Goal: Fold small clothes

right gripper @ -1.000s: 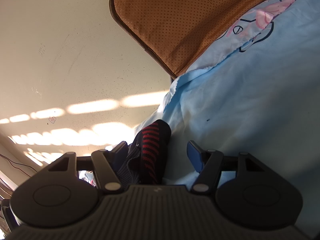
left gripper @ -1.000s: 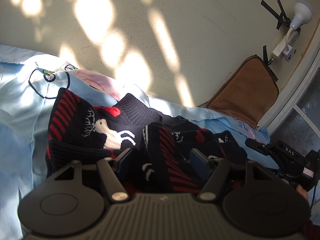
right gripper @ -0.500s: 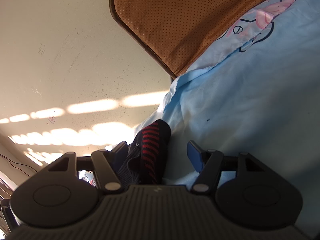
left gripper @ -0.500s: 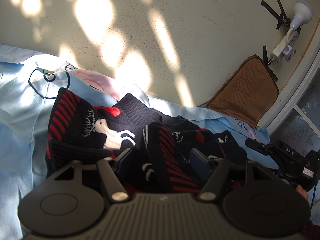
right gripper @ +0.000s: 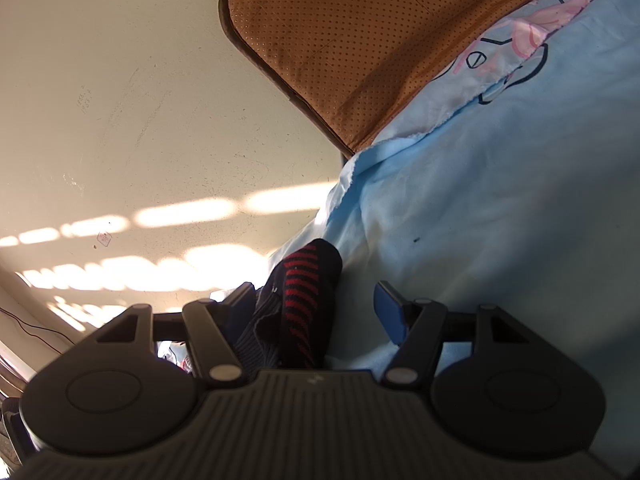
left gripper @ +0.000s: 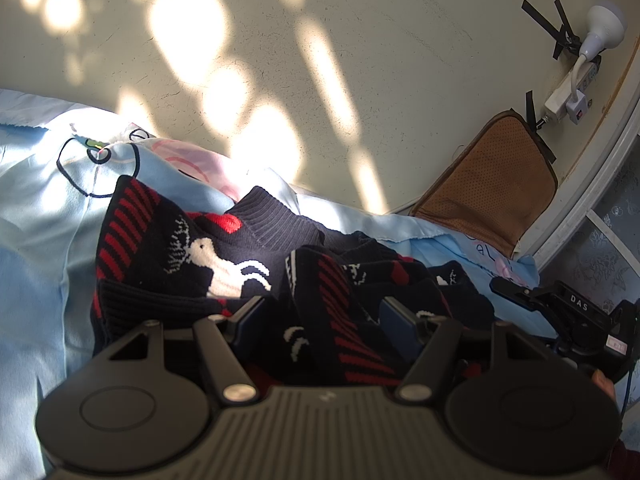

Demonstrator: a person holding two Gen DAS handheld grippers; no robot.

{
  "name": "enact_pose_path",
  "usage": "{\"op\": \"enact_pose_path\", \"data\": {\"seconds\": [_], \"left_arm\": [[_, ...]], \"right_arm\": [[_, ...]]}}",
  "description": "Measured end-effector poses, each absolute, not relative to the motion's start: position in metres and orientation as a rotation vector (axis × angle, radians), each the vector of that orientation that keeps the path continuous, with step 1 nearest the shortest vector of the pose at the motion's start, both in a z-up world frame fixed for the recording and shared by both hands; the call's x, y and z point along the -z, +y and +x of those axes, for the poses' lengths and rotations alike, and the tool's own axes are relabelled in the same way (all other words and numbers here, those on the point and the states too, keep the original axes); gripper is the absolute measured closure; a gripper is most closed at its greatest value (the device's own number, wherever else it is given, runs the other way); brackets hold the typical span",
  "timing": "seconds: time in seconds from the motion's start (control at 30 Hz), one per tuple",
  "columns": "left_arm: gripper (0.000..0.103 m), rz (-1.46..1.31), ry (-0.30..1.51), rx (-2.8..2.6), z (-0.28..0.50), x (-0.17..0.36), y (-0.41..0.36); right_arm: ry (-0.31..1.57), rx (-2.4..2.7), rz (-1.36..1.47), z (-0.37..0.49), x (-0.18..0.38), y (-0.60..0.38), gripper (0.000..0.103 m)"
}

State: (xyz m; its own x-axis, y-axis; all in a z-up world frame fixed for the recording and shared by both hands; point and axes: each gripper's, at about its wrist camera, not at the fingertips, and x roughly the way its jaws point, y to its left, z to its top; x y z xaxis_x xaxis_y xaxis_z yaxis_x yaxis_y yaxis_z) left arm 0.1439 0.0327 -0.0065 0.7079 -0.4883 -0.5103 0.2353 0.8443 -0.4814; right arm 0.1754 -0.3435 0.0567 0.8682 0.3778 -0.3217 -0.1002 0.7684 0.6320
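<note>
A small dark navy knit sweater (left gripper: 192,256) with red stripes and a white bird figure lies crumpled on a light blue bedsheet (left gripper: 36,240). My left gripper (left gripper: 324,316) is open, its blue pads on either side of a raised striped fold of the sweater (left gripper: 340,320). My right gripper (right gripper: 316,304) is open too; a striped sweater part (right gripper: 304,292) lies between its fingers, against the left pad, with the sheet (right gripper: 500,208) under the right one. The right gripper also shows at the right edge of the left wrist view (left gripper: 568,312).
A brown perforated cushion (left gripper: 492,192) leans against the cream wall (left gripper: 320,60); it also fills the top of the right wrist view (right gripper: 360,40). A white power strip and lamp (left gripper: 580,76) hang on the wall. A window frame (left gripper: 600,184) runs at the right.
</note>
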Motion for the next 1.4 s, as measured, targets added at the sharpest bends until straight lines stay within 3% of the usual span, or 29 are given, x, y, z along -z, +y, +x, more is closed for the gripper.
{"op": "enact_pose_path", "data": {"seconds": [1.4], "left_arm": [[0.036,-0.403,0.673,0.414,0.1433,0.0064,0.0321]], "right_arm": [[0.454,-0.270,0.646,0.1755,-0.0562,-0.3429,0.035]]}}
